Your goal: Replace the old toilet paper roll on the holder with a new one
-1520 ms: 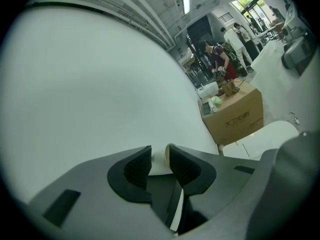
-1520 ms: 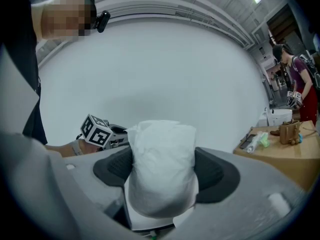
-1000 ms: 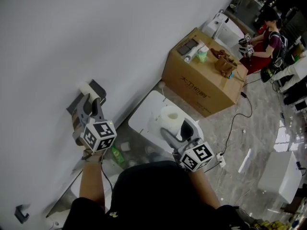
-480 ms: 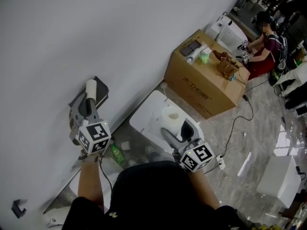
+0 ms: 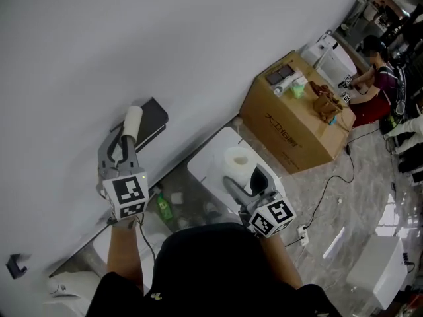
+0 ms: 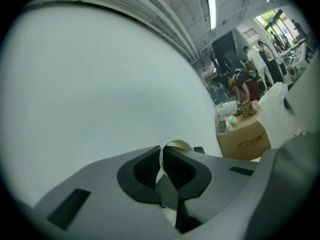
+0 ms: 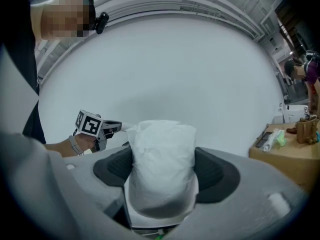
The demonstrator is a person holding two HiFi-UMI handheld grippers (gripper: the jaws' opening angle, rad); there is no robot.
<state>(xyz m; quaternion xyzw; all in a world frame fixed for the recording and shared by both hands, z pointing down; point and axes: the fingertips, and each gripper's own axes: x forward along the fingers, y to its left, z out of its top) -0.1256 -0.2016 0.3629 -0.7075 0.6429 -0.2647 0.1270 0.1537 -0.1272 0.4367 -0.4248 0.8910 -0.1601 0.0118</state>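
The old roll, a bare cardboard tube (image 5: pixel 133 119), sticks up from my left gripper (image 5: pixel 125 139), just left of the dark grey wall holder (image 5: pixel 153 119). The jaws have just been closing and now pinch the tube's thin wall (image 6: pixel 161 160) between their pads. Lower right, my right gripper (image 5: pixel 246 177) is shut on the new white toilet paper roll (image 5: pixel 236 163). In the right gripper view that roll (image 7: pixel 161 156) fills the gap between the wide-set pads (image 7: pixel 116 166).
A white toilet cistern (image 5: pixel 206 158) stands below the new roll. A cardboard box (image 5: pixel 291 127) with small items on top sits to the right by the wall. A green bottle (image 5: pixel 162 207) and a cable with a power strip (image 5: pixel 305 231) lie on the floor. A seated person (image 5: pixel 383 68) is far right.
My left gripper shut on the cardboard tube at the holder and rose with it, so the tube now stands off the holder. The right gripper kept its hold on the new roll.
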